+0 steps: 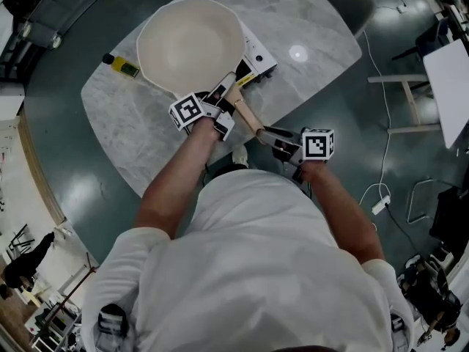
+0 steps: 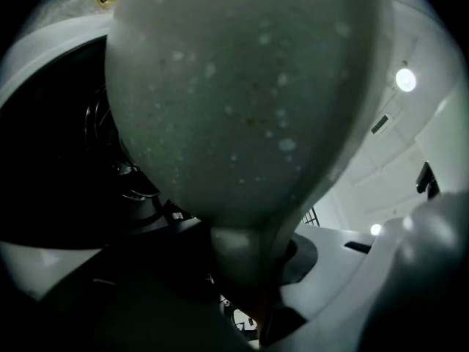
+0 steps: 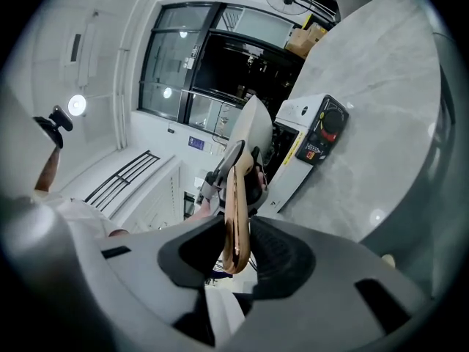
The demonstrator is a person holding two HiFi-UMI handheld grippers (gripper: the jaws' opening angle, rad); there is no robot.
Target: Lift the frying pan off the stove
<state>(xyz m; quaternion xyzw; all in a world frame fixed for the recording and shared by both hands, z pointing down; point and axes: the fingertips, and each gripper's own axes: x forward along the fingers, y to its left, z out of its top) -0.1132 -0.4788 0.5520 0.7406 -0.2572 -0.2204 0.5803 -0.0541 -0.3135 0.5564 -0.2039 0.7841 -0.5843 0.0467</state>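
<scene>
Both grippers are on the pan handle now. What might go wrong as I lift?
1. The left gripper and right gripper both clamp only the thin wooden handle. The wide frying pan hangs far ahead, so it may twist or droop in the jaws.
2. The stove sits directly beneath the pan, so a sagging pan could catch it and drag it.

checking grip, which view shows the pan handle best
Right gripper view: the handle sits edge-on, clamped in the right gripper. Head view shows it small from above; left gripper view, mainly the pan from below.
</scene>
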